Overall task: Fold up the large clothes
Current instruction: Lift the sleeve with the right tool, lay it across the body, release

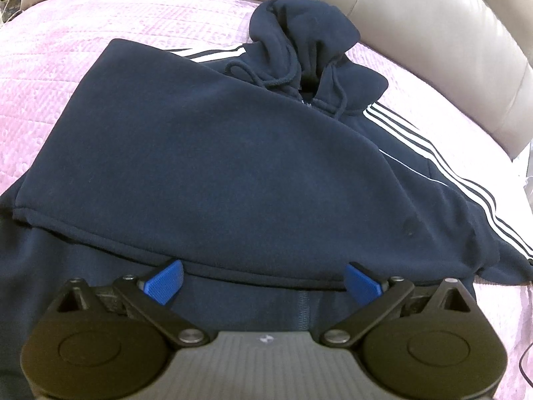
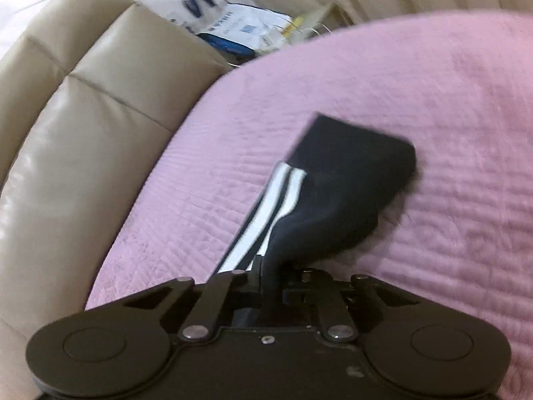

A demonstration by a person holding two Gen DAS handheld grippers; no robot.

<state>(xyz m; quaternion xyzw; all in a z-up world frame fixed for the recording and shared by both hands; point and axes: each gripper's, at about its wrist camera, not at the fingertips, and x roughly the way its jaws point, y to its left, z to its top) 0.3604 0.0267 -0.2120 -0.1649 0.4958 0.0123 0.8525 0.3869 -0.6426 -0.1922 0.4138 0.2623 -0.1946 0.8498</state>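
A navy hoodie with white sleeve stripes lies partly folded on a pink quilt, its hood bunched toward the headboard. My left gripper hovers open over the folded hem, blue pads wide apart with nothing pressed between them. In the right wrist view my right gripper is shut on the hoodie's striped sleeve; the sleeve's dark cuff stretches out ahead over the quilt. The fingertips are hidden by cloth.
A padded beige headboard curves along the bed's far side, seen again as the headboard at the left. Bags and papers lie beyond the bed's corner. Pink quilt spreads out on both sides of the hoodie.
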